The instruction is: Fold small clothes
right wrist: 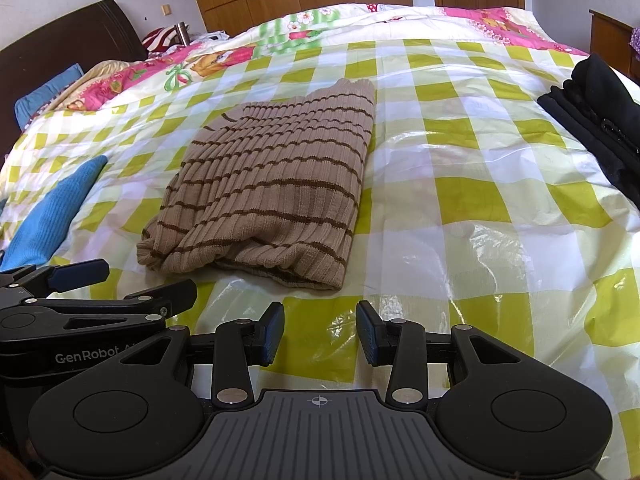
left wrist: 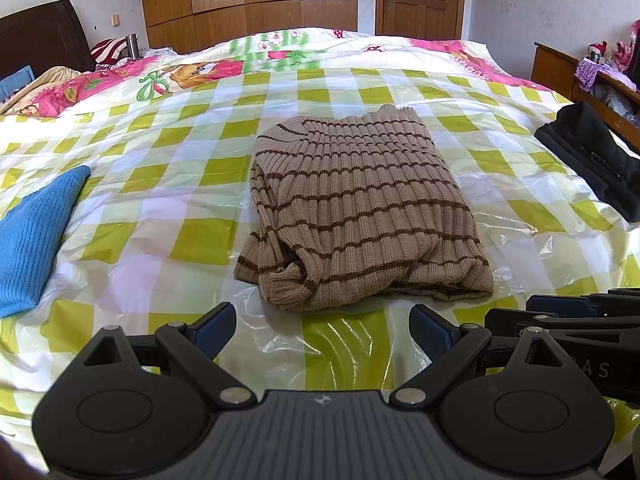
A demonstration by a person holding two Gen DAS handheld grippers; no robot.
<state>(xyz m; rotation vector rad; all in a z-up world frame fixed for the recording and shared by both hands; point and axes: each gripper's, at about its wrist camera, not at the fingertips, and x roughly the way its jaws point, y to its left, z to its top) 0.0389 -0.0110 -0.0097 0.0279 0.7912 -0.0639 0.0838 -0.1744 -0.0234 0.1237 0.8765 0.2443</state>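
A tan knit sweater with brown stripes (left wrist: 360, 208) (right wrist: 272, 196) lies folded into a rectangle on the green-and-white checked plastic sheet (left wrist: 160, 208) over the bed. My left gripper (left wrist: 322, 330) hovers just in front of the sweater's near edge, open, nothing between its blue pads. My right gripper (right wrist: 320, 334) is a little to the right of the sweater's near corner, jaws partly apart with only the sheet between them. Each gripper appears at the edge of the other's view, the right gripper (left wrist: 568, 312) and the left gripper (right wrist: 76, 280).
A blue knit garment (left wrist: 36, 236) (right wrist: 52, 208) lies at the left. A folded black garment (left wrist: 596, 164) (right wrist: 600, 120) sits at the right edge of the bed. Floral bedding (left wrist: 192, 72), a dark headboard (left wrist: 40, 40) and wooden wardrobes (left wrist: 248, 0) lie beyond.
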